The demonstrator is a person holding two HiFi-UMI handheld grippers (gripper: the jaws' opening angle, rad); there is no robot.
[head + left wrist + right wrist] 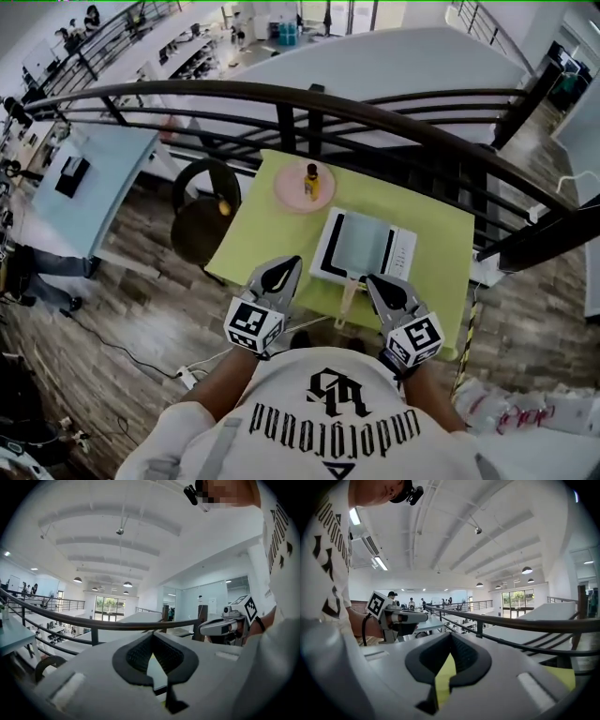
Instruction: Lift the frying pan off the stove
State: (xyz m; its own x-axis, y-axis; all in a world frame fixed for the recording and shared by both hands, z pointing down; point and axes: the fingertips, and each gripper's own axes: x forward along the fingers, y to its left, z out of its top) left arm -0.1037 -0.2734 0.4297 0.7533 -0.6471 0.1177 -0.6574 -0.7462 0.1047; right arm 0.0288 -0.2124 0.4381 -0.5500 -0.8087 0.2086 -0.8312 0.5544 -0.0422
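A rectangular grey-blue frying pan (361, 246) sits on a white stove (403, 255) on the green table (441, 234); its pale handle (348, 300) points toward me. My left gripper (281, 273) hovers at the table's near edge, left of the handle, shut and empty. To the handle's right, my right gripper (382, 288) is likewise shut on nothing. In the left gripper view the jaws (153, 662) meet and the right gripper (225, 625) shows beside them. The right gripper view shows closed jaws (448, 662) and the left gripper (401, 618) alongside.
A pink plate (289, 195) with a small yellow bottle (311, 180) stands at the table's far left. Left of the table are a black round chair (204, 214) and a pale blue table (94, 178). A dark railing (309, 98) runs just behind the green table.
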